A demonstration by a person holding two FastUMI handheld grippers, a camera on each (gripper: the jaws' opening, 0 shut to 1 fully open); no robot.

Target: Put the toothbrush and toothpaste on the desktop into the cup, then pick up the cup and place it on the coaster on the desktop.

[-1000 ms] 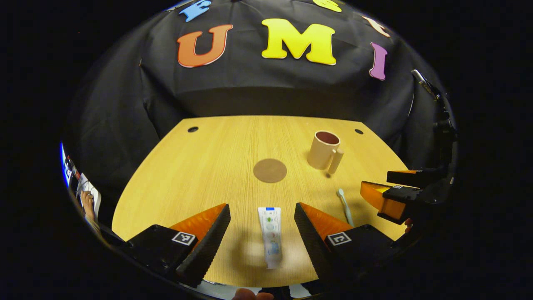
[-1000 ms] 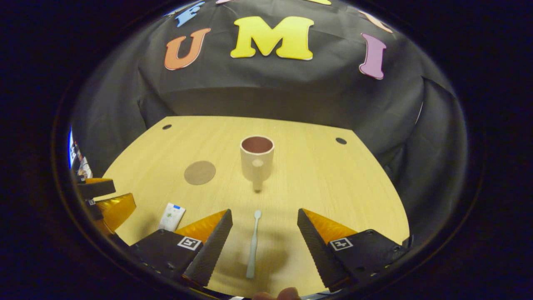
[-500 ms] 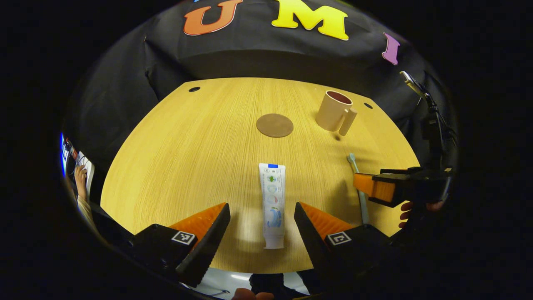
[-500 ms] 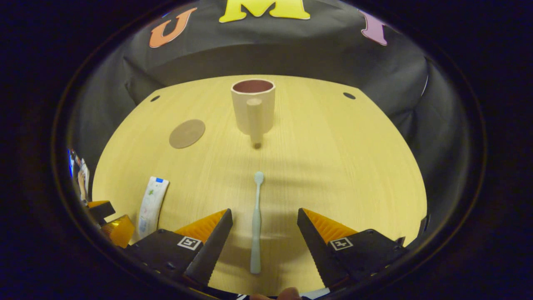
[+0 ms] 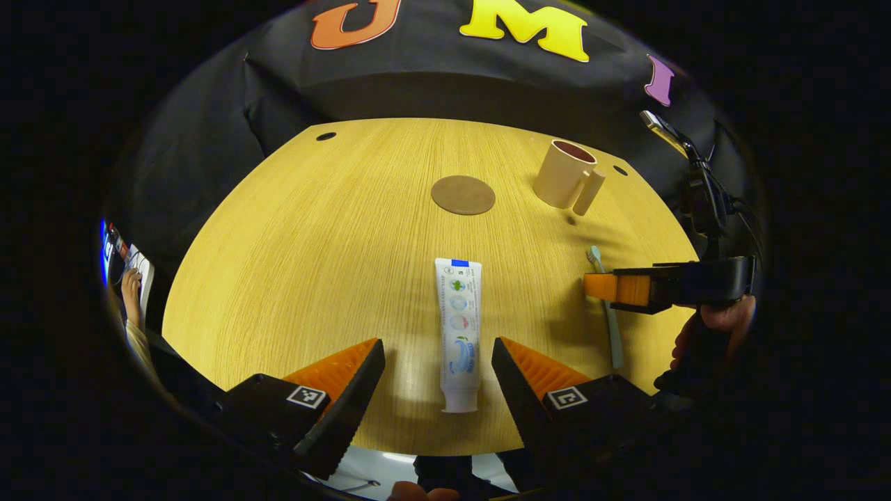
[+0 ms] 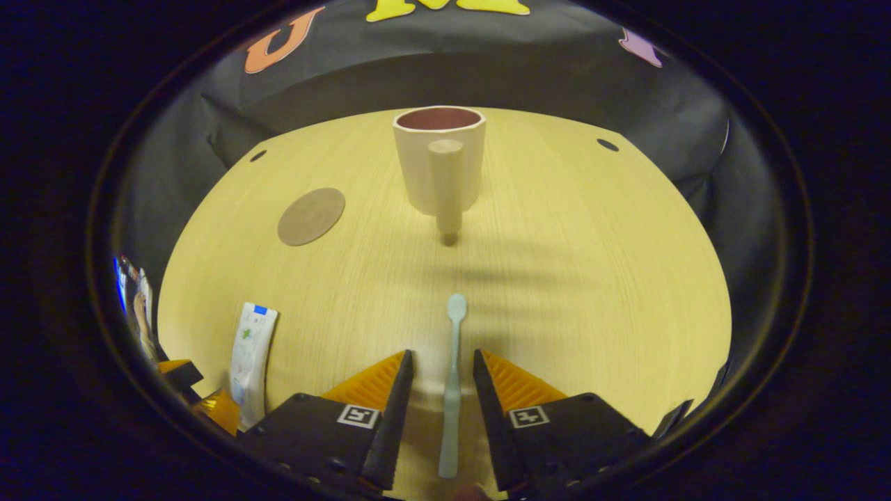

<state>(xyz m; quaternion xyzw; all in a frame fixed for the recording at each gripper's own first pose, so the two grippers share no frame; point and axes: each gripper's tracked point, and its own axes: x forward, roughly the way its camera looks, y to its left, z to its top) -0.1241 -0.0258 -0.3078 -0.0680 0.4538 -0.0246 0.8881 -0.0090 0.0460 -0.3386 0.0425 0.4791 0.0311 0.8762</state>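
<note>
A white toothpaste tube (image 5: 458, 327) lies flat on the wooden table (image 5: 313, 264), cap end towards me, between the spread fingers of my left gripper (image 5: 437, 346), which is open and apart from it. A pale green toothbrush (image 6: 452, 376) lies lengthwise between the narrowed fingers of my right gripper (image 6: 442, 356), with a small gap on each side. The beige cup (image 6: 438, 163) stands upright beyond it, handle towards me. A round brown coaster (image 6: 311, 216) sits to its left. The left gripper view shows the coaster (image 5: 463, 195), the cup (image 5: 562, 182) and the right gripper (image 5: 619, 289) over the toothbrush (image 5: 612, 334).
Two dark cable holes (image 5: 325, 136) (image 5: 619, 170) mark the table's far corners. A hand (image 5: 720, 316) holds the right gripper. The toothpaste (image 6: 249, 351) and the left gripper (image 6: 202, 400) sit at the lower left of the right gripper view. The black cloth wall closes off the back.
My right gripper's fingers have narrowed around the toothbrush handle, and it has moved closer to the cup. My left gripper has tipped down over the toothpaste and stays open.
</note>
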